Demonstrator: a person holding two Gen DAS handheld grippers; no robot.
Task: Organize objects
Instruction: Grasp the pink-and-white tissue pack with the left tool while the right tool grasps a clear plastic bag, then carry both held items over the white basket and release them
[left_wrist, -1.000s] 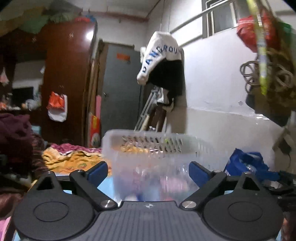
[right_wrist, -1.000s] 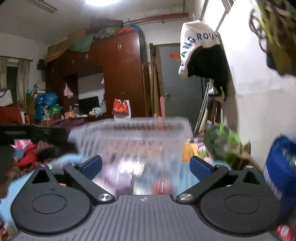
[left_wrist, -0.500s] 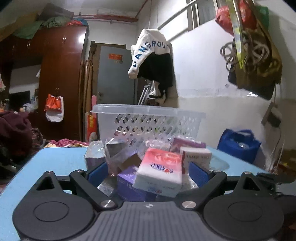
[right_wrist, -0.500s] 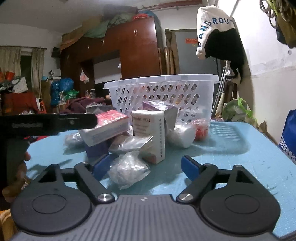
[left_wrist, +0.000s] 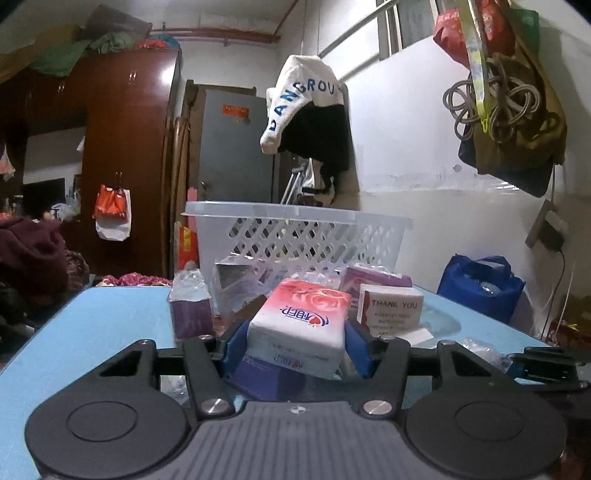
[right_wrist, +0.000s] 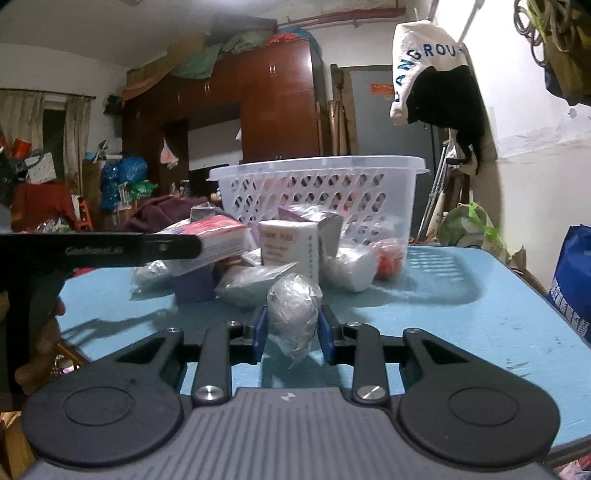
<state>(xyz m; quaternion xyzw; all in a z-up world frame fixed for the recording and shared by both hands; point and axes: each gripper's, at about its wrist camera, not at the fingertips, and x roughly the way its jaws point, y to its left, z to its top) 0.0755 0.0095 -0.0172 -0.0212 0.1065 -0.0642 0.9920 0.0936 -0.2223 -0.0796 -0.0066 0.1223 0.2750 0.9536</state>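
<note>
Left wrist view has the left hand-held gripper (left_wrist: 295, 341) clamped on the tissue pack (left_wrist: 301, 325), basket (left_wrist: 295, 236) straight ahead beyond it, while the right hand-held gripper (right_wrist: 291, 330) pinches a plastic-wrapped bundle (right_wrist: 293, 314).

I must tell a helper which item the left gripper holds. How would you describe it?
On the blue table, before the white basket, lies a pile. The left gripper clamps the tissue pack, the only pink-and-white one.

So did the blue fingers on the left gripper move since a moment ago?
Yes. The left gripper went forward toward the white plastic lattice basket, and its blue fingers closed inward onto the pink and white tissue pack.
</note>
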